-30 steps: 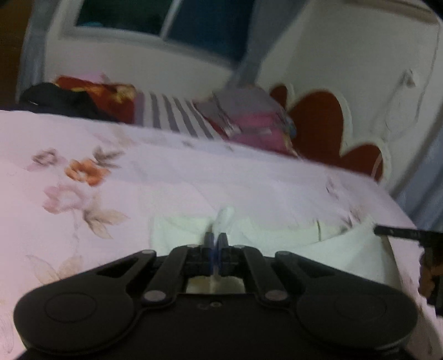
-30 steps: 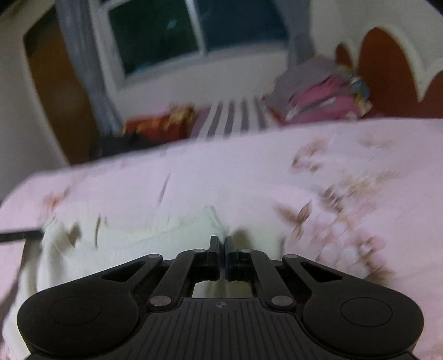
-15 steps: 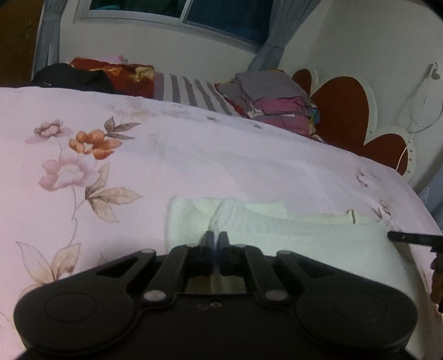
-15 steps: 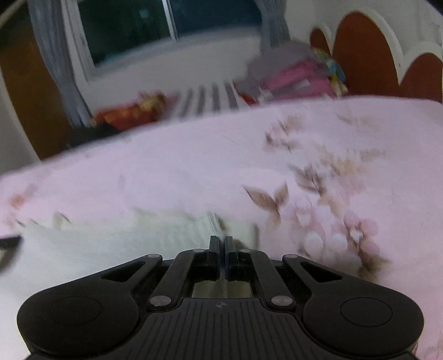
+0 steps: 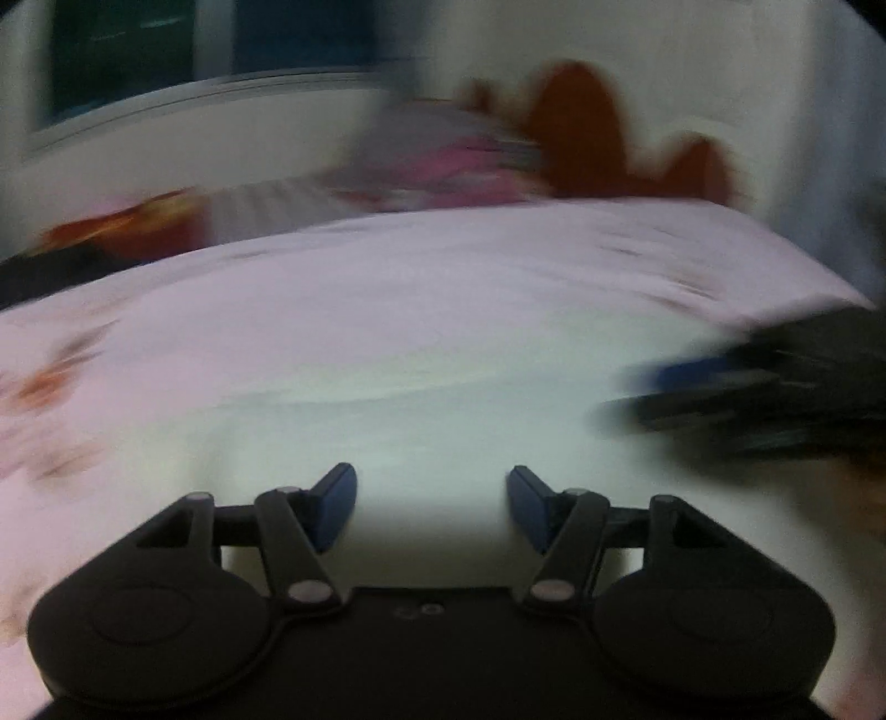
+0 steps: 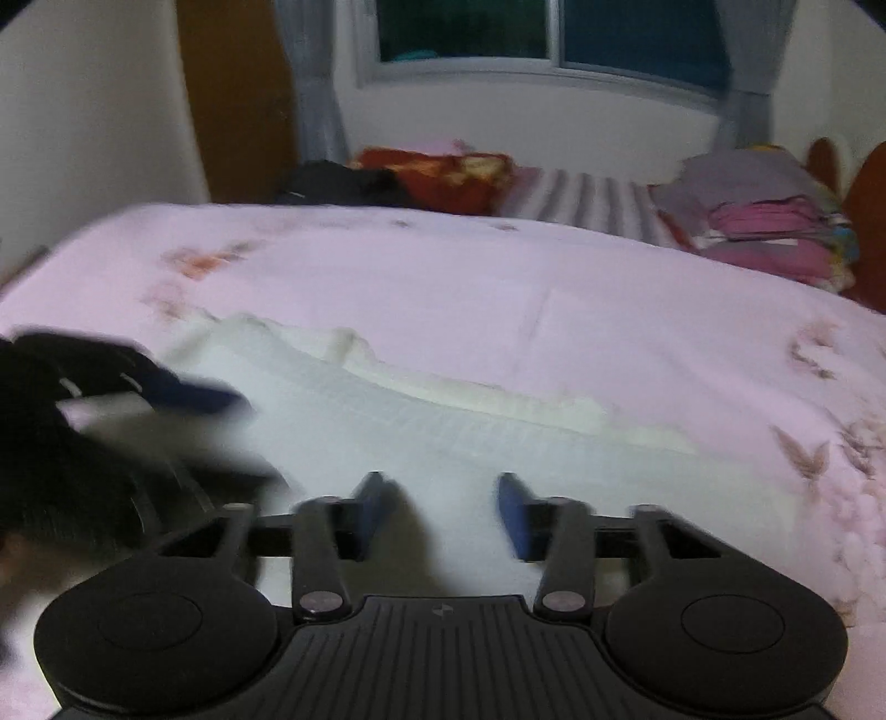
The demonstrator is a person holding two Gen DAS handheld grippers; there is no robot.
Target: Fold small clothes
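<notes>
Pink floral bedsheet (image 6: pixel 498 288), covers bed. Stacked folded laundry (image 6: pixel 764 221), pink/grey, far R edge. Striped cloth (image 6: pixel 587 194) beside stack. Red patterned bundle (image 6: pixel 443 171) + black bundle (image 6: pixel 338 183) at far side. Window (image 6: pixel 554 33) w/ grey curtains. Red-brown scalloped headboard (image 5: pixel 581 127).

1. Bedsheet (image 6: pixel 498 288): pale pink, with faded orange and brown flower prints.
2. Garment (image 6: pixel 443 421): cream-white, faintly ribbed.
3. Right gripper (image 6: pixel 443 509): black body, blue finger pads.
4. Folded pile (image 6: pixel 775 232) at 2 o'clock: grey over pink.
5. Striped cloth (image 6: pixel 587 194) at 12 o'clock: grey and white.
</notes>
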